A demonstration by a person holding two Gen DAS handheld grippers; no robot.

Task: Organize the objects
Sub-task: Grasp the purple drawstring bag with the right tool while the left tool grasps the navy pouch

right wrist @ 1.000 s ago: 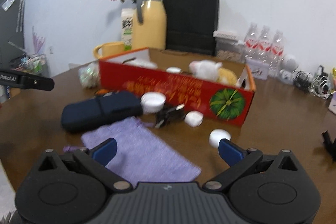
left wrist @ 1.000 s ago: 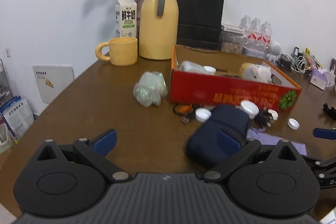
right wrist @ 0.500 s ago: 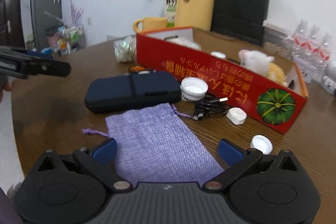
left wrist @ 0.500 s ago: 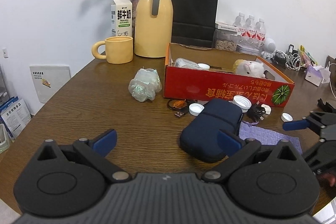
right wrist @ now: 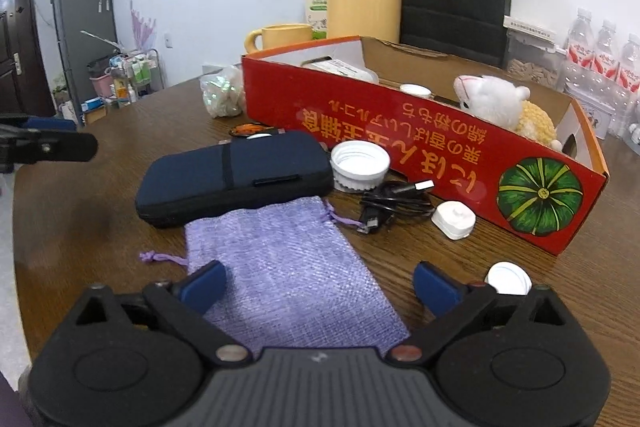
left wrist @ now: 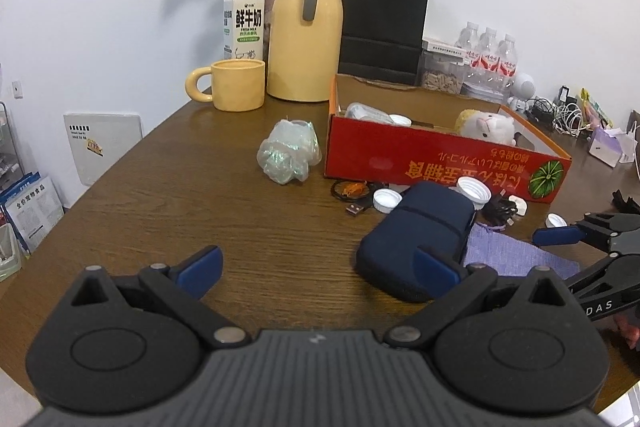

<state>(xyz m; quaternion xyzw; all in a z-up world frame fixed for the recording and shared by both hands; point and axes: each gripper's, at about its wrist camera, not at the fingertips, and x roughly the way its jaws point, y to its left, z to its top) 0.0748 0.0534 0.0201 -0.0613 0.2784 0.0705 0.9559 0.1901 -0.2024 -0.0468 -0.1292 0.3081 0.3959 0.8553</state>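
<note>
Both tongs stand wide apart and grip nothing; the right gripper point(right wrist: 316, 283) hangs low over the purple pouch point(right wrist: 288, 267), its jaws having just closed a little yet clear of the cloth, which lies flat between and beneath them; the left gripper point(left wrist: 316, 267) hovers over bare table point(left wrist: 180, 207), its right finger in front of the navy case point(left wrist: 416, 235) without touching it. The case lies just left of the pouch, the pouch's top edge tucked against its side; a white lid point(right wrist: 360, 163), a black cable point(right wrist: 392, 203) and a white plug point(right wrist: 454, 219) sit between the pouch and the red box point(right wrist: 400, 131); a smaller white cap point(right wrist: 508, 279) lies beside the right gripper's right finger. Inside the box rest a plush toy point(right wrist: 492, 99), another cap and a wrapped packet; a crumpled plastic bag point(left wrist: 290, 157) sits just left of the box; a yellow mug point(left wrist: 236, 85), jug point(left wrist: 306, 27) and milk carton point(left wrist: 244, 23) stand behind.
</note>
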